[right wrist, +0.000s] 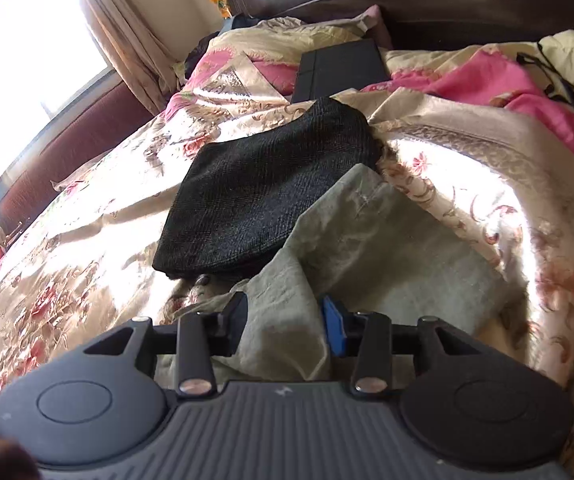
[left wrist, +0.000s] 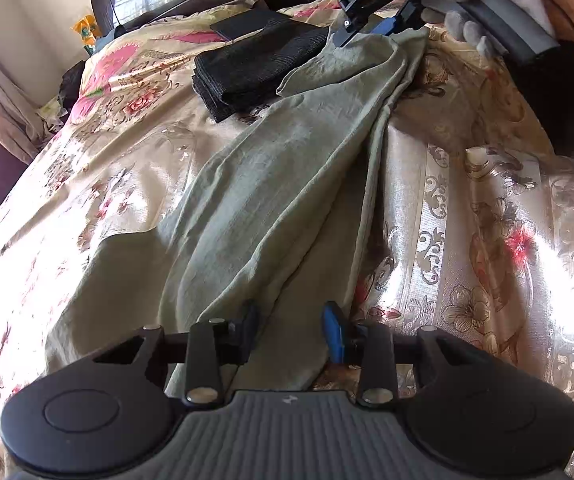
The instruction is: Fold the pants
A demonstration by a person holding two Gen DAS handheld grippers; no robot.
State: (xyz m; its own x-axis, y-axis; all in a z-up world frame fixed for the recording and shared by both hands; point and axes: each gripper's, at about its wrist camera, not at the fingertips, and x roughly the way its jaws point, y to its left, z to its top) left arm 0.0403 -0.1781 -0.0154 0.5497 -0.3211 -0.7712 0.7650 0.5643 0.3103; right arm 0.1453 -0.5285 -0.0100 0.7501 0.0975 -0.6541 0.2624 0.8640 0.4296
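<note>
Pants: the sage-green pants (left wrist: 271, 184) lie on the floral bedspread (left wrist: 119, 168), stretched in one long crumpled strip from the near claw toward 1 o'clock in the left wrist view.
Far end: that end sits beside folded black trousers (left wrist: 255, 60), which lie at about 12 o'clock.
Handling: I judge the cloth thin, light and limp; it wrinkles easily, sags wherever it is not supported, and may slide on the glossy bedspread.
Where to hold: a hem corner or the waistband edge, pinched through all layers, looks safest; a grip mid-panel would only bunch it.
Left claw: the left claw (left wrist: 291, 332) stands partly open, with green cloth running between the pads, bunched against the dark one; whether it is actually pinched I cannot tell.
Right claw: the right claw (right wrist: 285, 322) has its pads apart, with a fold of the pants between them, not pressed.
Right claw, other view: it hovers over the far end of the pants at 1 o'clock, held by a gloved hand (left wrist: 483, 4).
Risk: a one-layer grip would let the fold fall apart.
</note>
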